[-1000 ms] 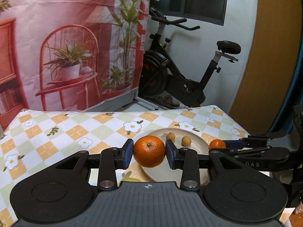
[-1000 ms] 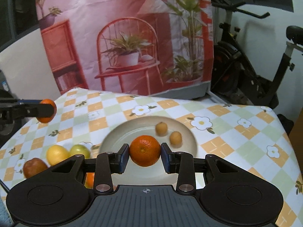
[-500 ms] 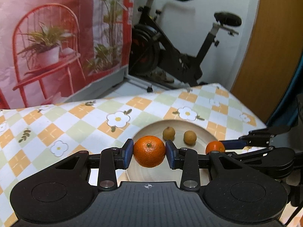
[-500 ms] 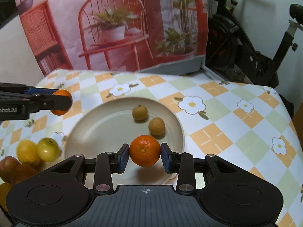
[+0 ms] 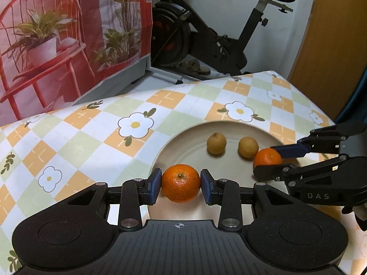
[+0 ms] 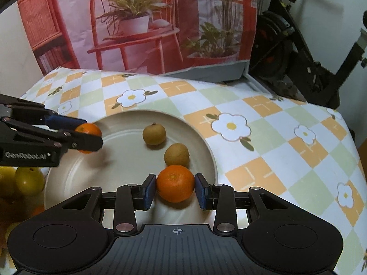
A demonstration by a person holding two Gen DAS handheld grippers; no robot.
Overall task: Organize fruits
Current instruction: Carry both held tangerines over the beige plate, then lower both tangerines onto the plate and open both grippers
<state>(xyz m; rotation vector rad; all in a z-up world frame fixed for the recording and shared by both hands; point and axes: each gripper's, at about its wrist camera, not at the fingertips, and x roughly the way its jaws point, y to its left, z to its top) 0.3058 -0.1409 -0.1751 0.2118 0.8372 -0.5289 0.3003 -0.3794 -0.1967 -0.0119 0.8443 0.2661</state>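
My left gripper (image 5: pixel 180 183) is shut on an orange mandarin (image 5: pixel 180 182), held just above the near left rim of a cream plate (image 5: pixel 181 142). My right gripper (image 6: pixel 176 186) is shut on a second mandarin (image 6: pixel 176 183) over the plate's (image 6: pixel 128 123) near right part, close to two small brown longans (image 6: pixel 154 134) (image 6: pixel 176 155) lying in it. In the left wrist view the right gripper (image 5: pixel 268 162) comes in from the right with its mandarin (image 5: pixel 267 157) beside the longans (image 5: pixel 216 143) (image 5: pixel 248 147). In the right wrist view the left gripper (image 6: pixel 88 137) reaches in from the left with its mandarin (image 6: pixel 90 129).
Yellow-green fruits (image 6: pixel 28 180) and darker ones lie on the checked flower tablecloth (image 6: pixel 263 123) left of the plate. A printed red backdrop (image 6: pixel 137 23) hangs behind the table. An exercise bike (image 5: pixel 213 34) stands beyond the far edge.
Both grippers have come down and forward over the plate, each still gripping its mandarin. The plate and longans look larger and nearer in both views.
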